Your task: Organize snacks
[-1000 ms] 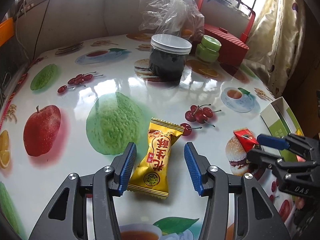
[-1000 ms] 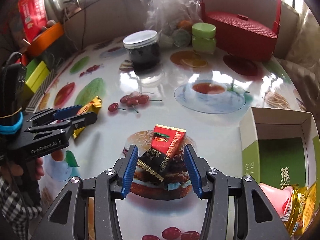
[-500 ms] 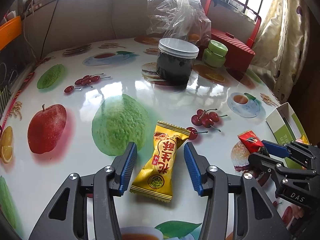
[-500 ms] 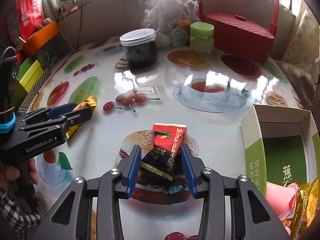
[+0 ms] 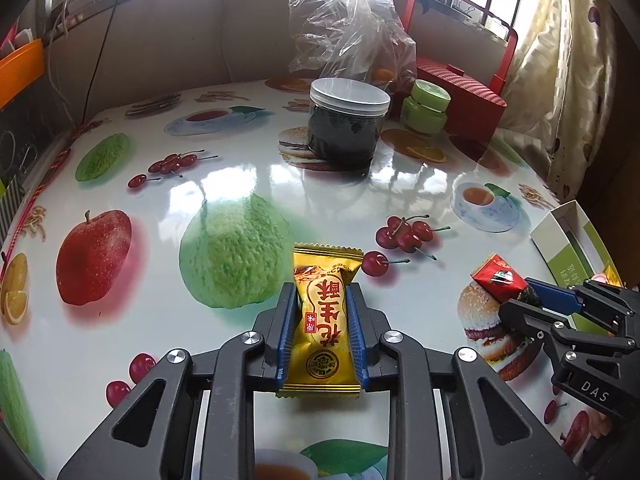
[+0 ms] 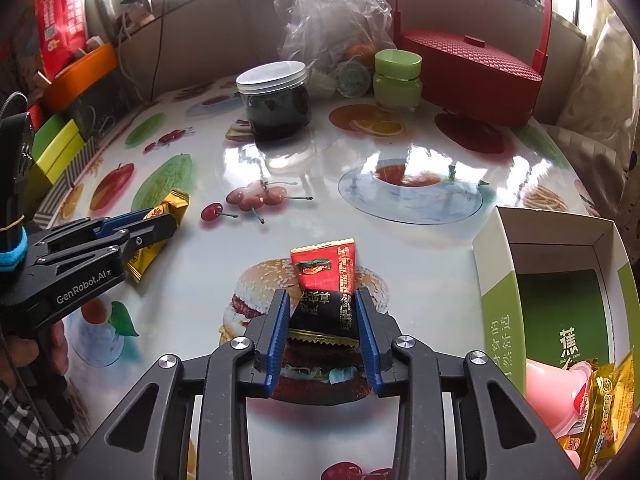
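My left gripper (image 5: 320, 300) is shut on a yellow snack packet (image 5: 322, 312) with red characters, low over the fruit-print table (image 5: 240, 184). My right gripper (image 6: 322, 300) is shut on a red and black snack packet (image 6: 326, 292) over the printed burger. The right gripper also shows in the left wrist view (image 5: 524, 296), holding the red packet (image 5: 498, 278). The left gripper shows in the right wrist view (image 6: 156, 220) with the yellow packet (image 6: 168, 210). A green and white box (image 6: 560, 280) stands open at the right, with snacks (image 6: 600, 396) at its near end.
A dark jar with a clear lid (image 5: 346, 124), a small green jar (image 5: 426, 108), a clear plastic bag (image 5: 348, 28) and a red basket (image 5: 460, 92) stand at the back of the table. Yellow-green boxes (image 6: 52, 148) and an orange bin (image 6: 80, 76) sit beyond the left edge.
Both grippers have closed: the left on the yellow packet, the right on the red and black packet. Both were open around the packets one second ago.
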`<state>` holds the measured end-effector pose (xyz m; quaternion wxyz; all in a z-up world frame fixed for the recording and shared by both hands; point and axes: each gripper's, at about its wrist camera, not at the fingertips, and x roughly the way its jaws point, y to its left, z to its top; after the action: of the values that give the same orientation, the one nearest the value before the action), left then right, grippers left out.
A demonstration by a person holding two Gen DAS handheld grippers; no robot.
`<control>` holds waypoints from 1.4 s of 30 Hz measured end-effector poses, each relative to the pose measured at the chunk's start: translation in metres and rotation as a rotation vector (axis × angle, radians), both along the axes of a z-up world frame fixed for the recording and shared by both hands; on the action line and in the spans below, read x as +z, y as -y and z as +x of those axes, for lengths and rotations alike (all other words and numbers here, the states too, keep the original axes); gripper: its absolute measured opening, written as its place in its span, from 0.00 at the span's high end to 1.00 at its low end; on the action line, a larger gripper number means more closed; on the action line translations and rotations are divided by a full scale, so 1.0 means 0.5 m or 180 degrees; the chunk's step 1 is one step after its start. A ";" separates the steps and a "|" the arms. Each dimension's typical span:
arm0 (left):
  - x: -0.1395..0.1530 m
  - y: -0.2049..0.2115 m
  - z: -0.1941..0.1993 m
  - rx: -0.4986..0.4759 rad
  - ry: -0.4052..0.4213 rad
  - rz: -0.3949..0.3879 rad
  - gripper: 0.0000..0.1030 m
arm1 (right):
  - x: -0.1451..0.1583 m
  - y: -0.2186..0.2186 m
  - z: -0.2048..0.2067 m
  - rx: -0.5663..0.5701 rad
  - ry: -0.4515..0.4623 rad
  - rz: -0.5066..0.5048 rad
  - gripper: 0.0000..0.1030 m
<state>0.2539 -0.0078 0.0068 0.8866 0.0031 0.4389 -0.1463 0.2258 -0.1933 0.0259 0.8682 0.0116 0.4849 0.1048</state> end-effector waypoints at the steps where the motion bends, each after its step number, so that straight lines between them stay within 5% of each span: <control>1: 0.000 -0.001 0.000 0.0003 0.0000 -0.0001 0.75 | 0.000 0.000 0.000 0.0000 0.0001 0.0003 0.70; 42: 0.071 0.013 -0.106 -0.0078 0.0239 -0.0028 0.75 | 0.062 -0.004 -0.077 0.0018 0.0253 0.0134 0.78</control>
<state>0.2009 -0.0145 0.0424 0.9006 0.0100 0.4046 -0.1588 0.1872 -0.1915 0.0570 0.8860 0.0242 0.4477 0.1178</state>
